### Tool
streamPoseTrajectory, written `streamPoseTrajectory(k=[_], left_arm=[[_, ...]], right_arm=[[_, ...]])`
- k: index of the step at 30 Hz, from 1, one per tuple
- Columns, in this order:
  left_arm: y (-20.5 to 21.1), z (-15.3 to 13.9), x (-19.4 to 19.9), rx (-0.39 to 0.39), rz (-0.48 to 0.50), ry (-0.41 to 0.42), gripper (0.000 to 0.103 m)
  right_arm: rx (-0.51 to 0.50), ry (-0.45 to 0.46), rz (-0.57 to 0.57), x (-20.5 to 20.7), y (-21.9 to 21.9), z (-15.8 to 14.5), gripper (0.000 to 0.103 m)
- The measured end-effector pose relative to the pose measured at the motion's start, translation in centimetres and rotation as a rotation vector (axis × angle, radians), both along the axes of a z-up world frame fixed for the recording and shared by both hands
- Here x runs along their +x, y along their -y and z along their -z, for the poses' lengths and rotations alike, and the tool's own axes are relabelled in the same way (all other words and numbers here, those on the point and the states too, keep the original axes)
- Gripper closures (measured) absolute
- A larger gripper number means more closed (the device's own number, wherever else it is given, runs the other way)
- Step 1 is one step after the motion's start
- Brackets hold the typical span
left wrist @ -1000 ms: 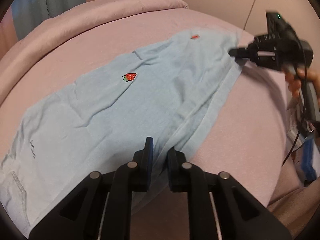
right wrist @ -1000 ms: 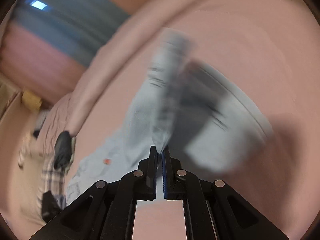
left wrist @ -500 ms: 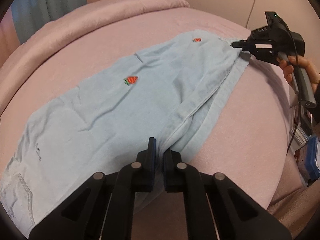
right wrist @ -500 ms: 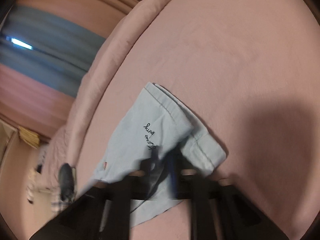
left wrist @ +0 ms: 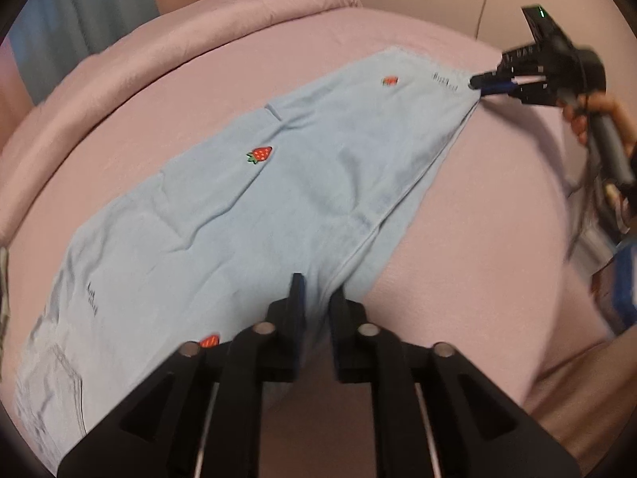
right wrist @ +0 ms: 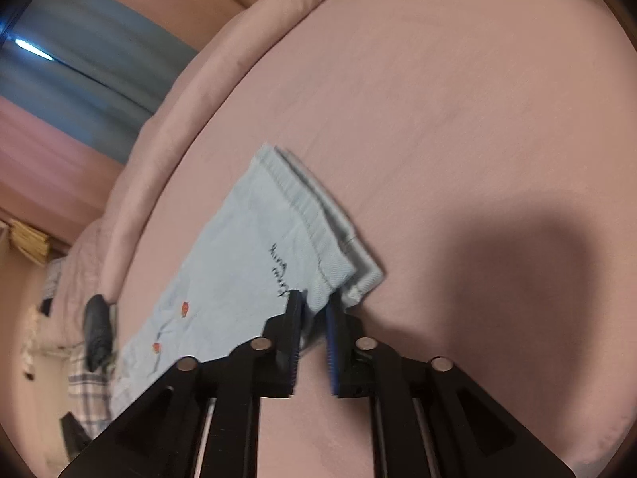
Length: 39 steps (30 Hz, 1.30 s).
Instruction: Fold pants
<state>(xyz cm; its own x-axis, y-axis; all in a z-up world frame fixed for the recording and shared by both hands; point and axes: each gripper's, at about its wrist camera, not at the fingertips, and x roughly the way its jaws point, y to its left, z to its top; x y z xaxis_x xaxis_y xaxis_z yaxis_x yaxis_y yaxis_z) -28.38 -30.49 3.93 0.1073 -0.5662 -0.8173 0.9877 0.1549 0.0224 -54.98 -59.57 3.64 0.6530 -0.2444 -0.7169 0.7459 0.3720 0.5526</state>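
Note:
Light blue pants point(left wrist: 278, 199) with red strawberry patches point(left wrist: 259, 154) lie flat, folded lengthwise, on the pink bed point(left wrist: 477, 239). My left gripper point(left wrist: 317, 290) is at the near edge of the pants, where the seam runs. Its jaws are opening, with fabric still between them. In the left wrist view my right gripper point(left wrist: 475, 81) is at the far hem corner, held by a hand point(left wrist: 597, 111). In its own view the right gripper point(right wrist: 314, 302) has its jaws opening around the layered hem of the pants point(right wrist: 247, 263), which rests on the bed.
A raised pink roll of bedding point(left wrist: 159, 47) runs along the far side of the bed. A dark object point(right wrist: 95, 330) and a plaid cloth point(right wrist: 87, 390) lie past the waist end. Blue and white clutter point(left wrist: 625, 279) sits off the bed's right edge.
The leg end, lifted and blurred a second ago, now lies flat on the bed. Both grippers' jaws have parted slightly. The left gripper has stayed in place.

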Motion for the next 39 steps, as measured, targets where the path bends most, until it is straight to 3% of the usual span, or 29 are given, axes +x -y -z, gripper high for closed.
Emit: streamPoseTrajectory(k=[2, 3, 6, 9, 14, 15, 18, 23, 26, 28, 30, 32, 36, 38, 39], left_arm=[[-1.3, -1.3, 0.4, -0.048, -0.01, -0.057, 0.065], [-2.0, -2.0, 1.0, -0.081, -0.025, -0.094, 0.063], [-2.7, -2.9, 2.3, -0.132, -0.094, -0.115, 0.063], [-2.6, -1.8, 4.2, -0.121, -0.205, -0.137, 0.065], [-4.4, 2.0, 5.2, -0.016, -0.308, -0.117, 0.065], [-5.2, 2.5, 5.2, -0.011, -0.315, -0.114, 0.065], [-8.6, 2.2, 5.9, -0.068, -0.351, -0.157, 0.065], [-14.4, 0.8, 8.5, -0.113, -0.522, -0.127, 0.068], [-17.2, 0.1, 10.5, -0.152, -0.632, -0.087, 0.068], [-18.3, 1.0, 12.3, -0.124, -0.71, -0.062, 0.068], [-20.3, 2.1, 13.6, -0.1, -0.766, -0.065, 0.078], [-22.0, 2.4, 14.4, -0.135, -0.795, -0.095, 0.099], [-24.8, 1.1, 15.1, -0.207, -0.872, -0.167, 0.096], [-26.8, 0.4, 15.1, -0.288, -0.88, -0.245, 0.076], [-27.1, 0.5, 15.1, -0.308, -0.884, -0.281, 0.076]], right_arm=[[-0.132, -0.073, -0.002, 0.3, -1.2, -2.3, 0.077], [-0.187, -0.09, -0.048, 1.2, -2.2, -3.4, 0.075], [-0.25, -0.072, -0.236, 4.9, -4.8, -4.8, 0.075], [-0.247, -0.025, -0.438, 9.1, -7.8, -4.6, 0.075], [-0.317, -0.109, -0.736, 14.0, -15.0, -1.7, 0.075], [-0.326, -0.164, -0.776, 14.0, -16.1, -0.1, 0.075], [-0.428, -0.172, -0.8, 12.6, -17.3, -0.2, 0.075], [-0.411, -0.185, -0.8, 12.5, -16.9, -2.6, 0.075], [-0.421, -0.094, -0.821, 14.7, -18.8, -2.9, 0.075], [-0.418, -0.107, -0.868, 16.8, -20.4, -2.0, 0.075], [-0.399, -0.163, -0.934, 18.9, -22.1, -0.2, 0.075], [-0.467, -0.246, -0.959, 20.7, -24.0, 0.7, 0.074], [-0.45, -0.201, -1.033, 22.7, -25.4, -1.3, 0.074], [-0.451, -0.178, -1.043, 24.8, -25.9, -2.1, 0.074], [-0.449, -0.175, -1.043, 25.7, -26.0, -2.1, 0.074]])
